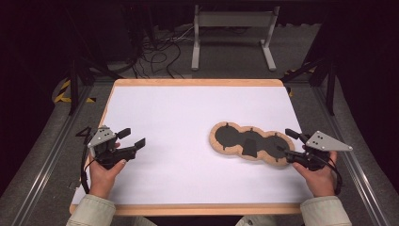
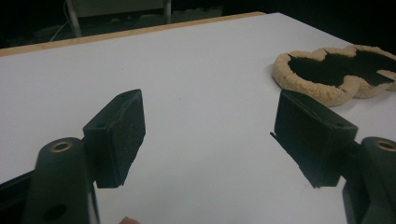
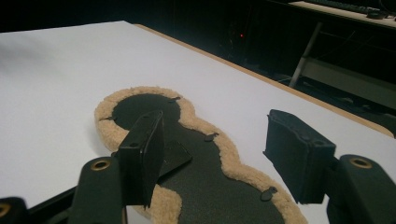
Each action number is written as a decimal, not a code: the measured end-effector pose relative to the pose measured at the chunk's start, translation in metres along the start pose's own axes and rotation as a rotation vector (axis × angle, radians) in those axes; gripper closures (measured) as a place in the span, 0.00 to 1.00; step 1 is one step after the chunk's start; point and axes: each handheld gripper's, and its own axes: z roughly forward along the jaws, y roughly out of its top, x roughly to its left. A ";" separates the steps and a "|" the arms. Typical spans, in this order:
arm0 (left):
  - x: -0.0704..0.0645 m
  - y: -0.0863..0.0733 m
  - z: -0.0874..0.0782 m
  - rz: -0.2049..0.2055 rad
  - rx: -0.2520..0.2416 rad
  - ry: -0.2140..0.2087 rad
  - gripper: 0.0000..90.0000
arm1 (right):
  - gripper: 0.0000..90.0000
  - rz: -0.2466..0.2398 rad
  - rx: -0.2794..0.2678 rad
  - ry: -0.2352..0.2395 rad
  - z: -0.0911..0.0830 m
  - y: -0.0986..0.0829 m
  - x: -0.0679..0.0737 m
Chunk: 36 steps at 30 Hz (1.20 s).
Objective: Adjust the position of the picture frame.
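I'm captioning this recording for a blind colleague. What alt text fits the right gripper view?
The right gripper hangs open just above a flat pad, black in the middle with a tan fleecy edge, lying on a white table. Its two black jaws stand wide apart, one over the pad's black middle, the other over its far fleecy edge. Dark floor and a metal frame lie beyond the table.

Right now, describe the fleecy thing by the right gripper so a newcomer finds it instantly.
Start at the white table top and look to its right half, close to the right gripper. There lies a flat three-lobed pad: black centre, tan fleecy rim. It is the one object lying on the white surface.
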 end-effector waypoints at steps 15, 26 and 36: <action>0.000 -0.001 -0.002 0.001 0.006 0.003 0.28 | 0.41 0.000 -0.001 0.002 0.001 0.002 0.000; 0.000 -0.001 -0.001 0.000 0.005 0.004 0.28 | 0.41 0.020 0.025 -0.025 0.001 0.002 -0.004; 0.000 -0.001 0.000 -0.003 0.014 0.008 0.28 | 0.51 0.128 0.145 -0.153 0.000 -0.007 -0.022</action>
